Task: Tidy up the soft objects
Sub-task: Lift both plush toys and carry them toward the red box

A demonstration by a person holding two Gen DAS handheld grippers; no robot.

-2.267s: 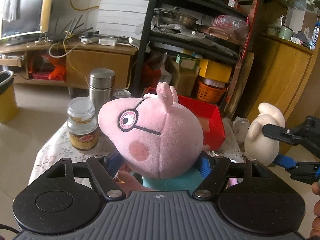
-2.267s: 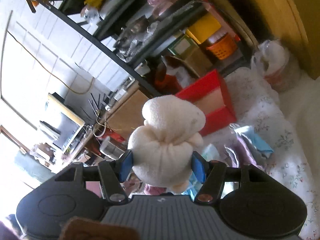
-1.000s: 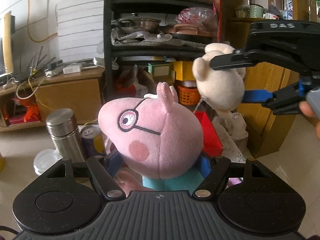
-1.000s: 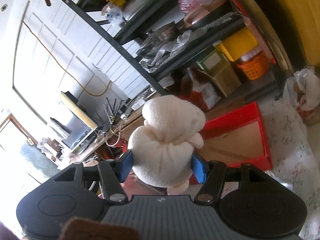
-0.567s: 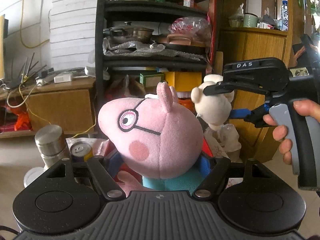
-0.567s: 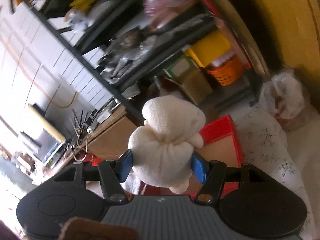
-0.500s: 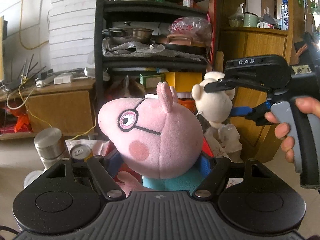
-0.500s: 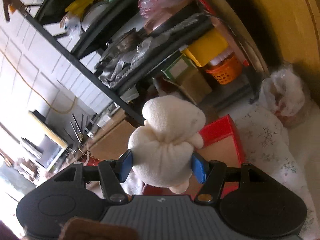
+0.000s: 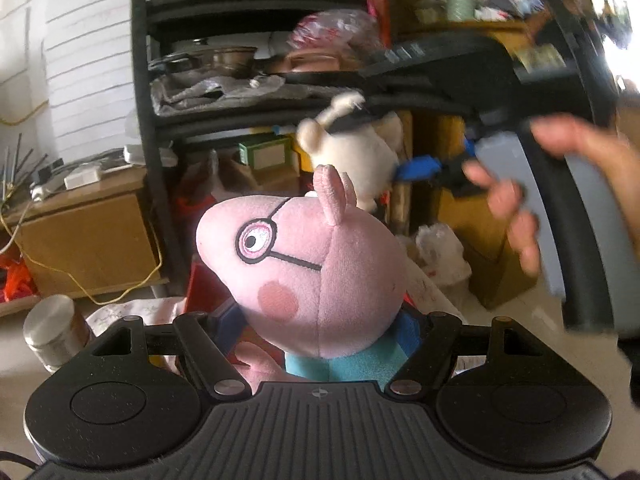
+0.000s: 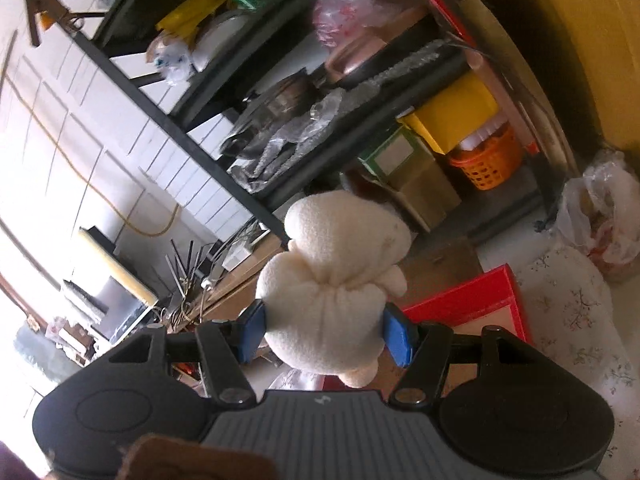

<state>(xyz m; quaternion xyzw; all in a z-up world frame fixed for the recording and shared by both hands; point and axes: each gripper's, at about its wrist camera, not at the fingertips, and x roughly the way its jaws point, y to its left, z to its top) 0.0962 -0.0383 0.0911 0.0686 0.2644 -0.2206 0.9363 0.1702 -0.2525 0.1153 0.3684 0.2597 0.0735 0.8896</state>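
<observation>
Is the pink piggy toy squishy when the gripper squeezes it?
Probably squishy: the pink pig plush looks fuzzy and stuffed, gripped low by the left gripper. Likely light, since that low pinch holds it up. Its big head may wobble.

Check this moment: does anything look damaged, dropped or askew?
Nothing stands out. The pink pig plush sits upright in the left gripper; the cream plush is squarely clamped in the right gripper.

The left gripper was filled by the pink pig plush, the right gripper by the cream plush. Ahead, the red tray lay open on the floral tablecloth. The black shelf rack blocked the way beyond, with a plastic bag at the table's far edge.
</observation>
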